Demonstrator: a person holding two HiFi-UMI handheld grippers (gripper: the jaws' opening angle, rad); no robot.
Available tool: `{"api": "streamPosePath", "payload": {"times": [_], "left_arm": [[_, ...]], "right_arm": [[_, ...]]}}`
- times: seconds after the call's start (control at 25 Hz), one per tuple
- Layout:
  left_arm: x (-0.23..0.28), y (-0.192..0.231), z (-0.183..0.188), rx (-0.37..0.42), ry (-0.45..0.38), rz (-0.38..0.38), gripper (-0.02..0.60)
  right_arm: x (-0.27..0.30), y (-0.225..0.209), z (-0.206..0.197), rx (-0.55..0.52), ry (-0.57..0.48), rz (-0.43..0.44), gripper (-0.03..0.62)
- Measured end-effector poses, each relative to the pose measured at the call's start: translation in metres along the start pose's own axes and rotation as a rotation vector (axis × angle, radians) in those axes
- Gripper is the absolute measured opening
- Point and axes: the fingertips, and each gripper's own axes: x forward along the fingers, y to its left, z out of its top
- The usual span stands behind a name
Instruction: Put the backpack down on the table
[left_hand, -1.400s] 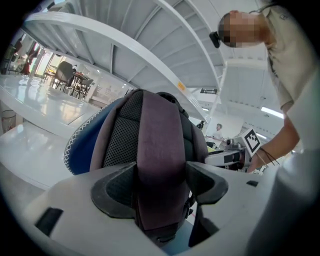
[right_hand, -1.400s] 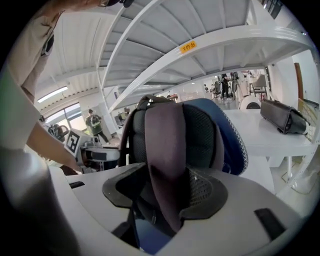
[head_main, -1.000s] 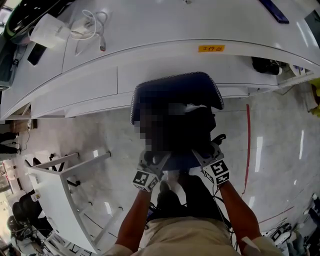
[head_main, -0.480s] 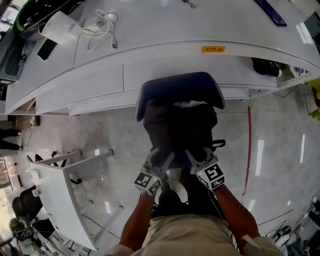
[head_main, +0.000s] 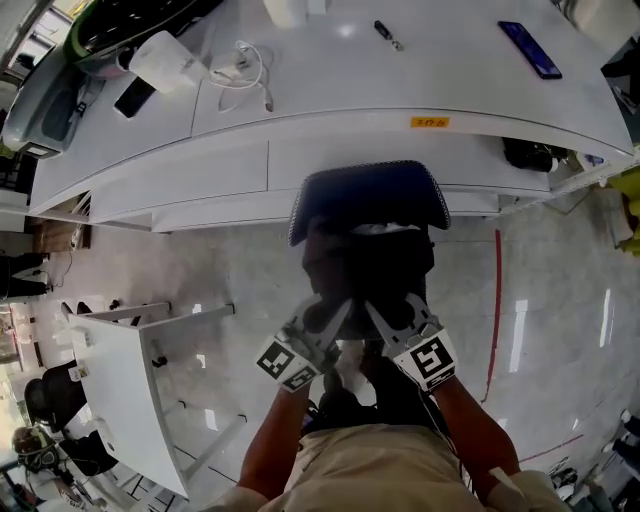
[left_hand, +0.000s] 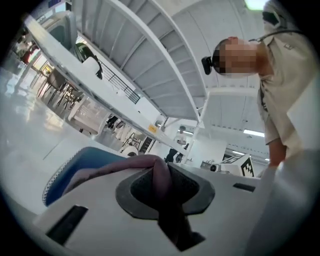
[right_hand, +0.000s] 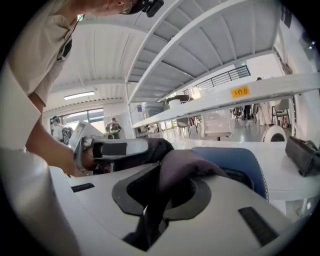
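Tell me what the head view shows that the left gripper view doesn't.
Only the head view: the white table's top with a dark phone and a white cable, and the black backpack with the left gripper and right gripper at its near end; both have just been closing.
Only the left gripper view: its jaws pinched on a dark strap, and ceiling beams overhead.
Both: the blue chair back and the yellow label on the table edge.
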Motion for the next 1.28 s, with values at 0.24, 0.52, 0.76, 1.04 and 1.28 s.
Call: {"api": "streamPosePath", "payload": {"times": [0.24,0.52,0.76,1.04,1.28], "left_arm": [[-0.034,-0.003,0.037,-0.055,-0.073,0.118,0.055],[-0.087,-0.025,0.085,0.006,-0.165,0.211,0.055],[-0.156,-0.034,0.136,0.102,-0.261,0.324,0.054],[-0.26,-0.047,0.18,0.211,-0.341,0.479,0.054],[-0.354,-0.068,0.217,0.301,-0.402,0.587,0.052]], "right_arm": [[-0.01,0.028,0.04,-0.025,0.004,0.034,0.063],[-0.004,0.081,0.089,-0.125,-0.047,0.14,0.061],[0.017,0.148,0.133,-0.211,-0.077,0.276,0.061],[0.046,0.246,0.167,-0.269,-0.111,0.43,0.061],[0.063,0.342,0.197,-0.314,-0.162,0.536,0.061]]}}
